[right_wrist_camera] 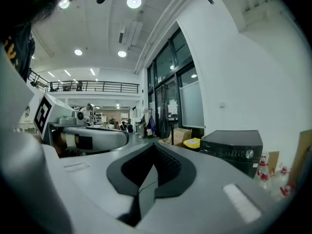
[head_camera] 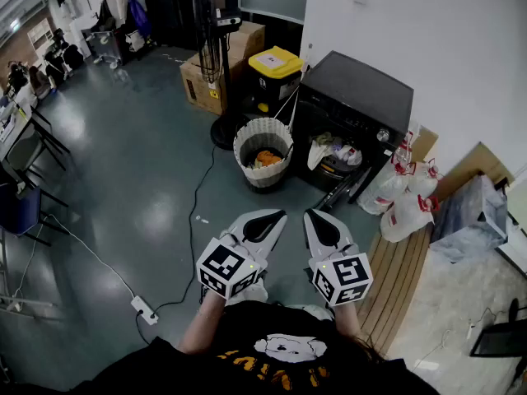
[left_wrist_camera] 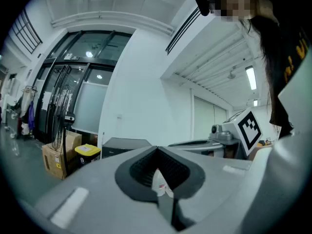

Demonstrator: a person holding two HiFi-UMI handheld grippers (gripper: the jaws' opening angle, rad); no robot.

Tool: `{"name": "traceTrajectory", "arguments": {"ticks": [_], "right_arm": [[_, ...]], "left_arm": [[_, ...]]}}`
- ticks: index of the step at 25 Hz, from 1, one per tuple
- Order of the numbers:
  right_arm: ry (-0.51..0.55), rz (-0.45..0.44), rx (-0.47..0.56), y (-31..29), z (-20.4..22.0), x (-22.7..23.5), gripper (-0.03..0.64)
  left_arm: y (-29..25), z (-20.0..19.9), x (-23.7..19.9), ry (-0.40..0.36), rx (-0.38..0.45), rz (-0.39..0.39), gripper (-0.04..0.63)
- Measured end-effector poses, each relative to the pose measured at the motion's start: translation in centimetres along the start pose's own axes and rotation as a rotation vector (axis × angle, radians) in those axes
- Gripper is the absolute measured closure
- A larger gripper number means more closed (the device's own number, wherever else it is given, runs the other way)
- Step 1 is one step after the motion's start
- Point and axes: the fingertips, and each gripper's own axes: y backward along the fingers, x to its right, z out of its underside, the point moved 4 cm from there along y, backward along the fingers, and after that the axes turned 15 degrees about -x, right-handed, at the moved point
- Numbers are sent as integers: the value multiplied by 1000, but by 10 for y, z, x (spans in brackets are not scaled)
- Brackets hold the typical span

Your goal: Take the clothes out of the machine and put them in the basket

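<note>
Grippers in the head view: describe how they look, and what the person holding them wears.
The left gripper and right gripper match: smooth pale grey shells tapering to a point, black ribbed lining inside the jaws, a white cube with black square markers at the rear. No cables show. The person wears a black T-shirt with a pale graphic and yellow lettering.

From the head we look steeply down at the floor (head_camera: 123, 155), the black machine (head_camera: 356, 97) and yellow-lidded bin (head_camera: 275, 62) well ahead, while cameras riding our left hand-held gripper (head_camera: 276, 218) and right hand-held gripper (head_camera: 313, 218) face forward toward that same machine and bin.
</note>
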Motion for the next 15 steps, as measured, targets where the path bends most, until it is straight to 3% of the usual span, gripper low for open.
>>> {"name": "traceTrajectory", "arguments": {"ticks": [15], "right_arm": [[106, -19, -51, 21, 36, -2, 595]], "left_arm": [[0, 22, 36, 30, -47, -40, 595]]}}
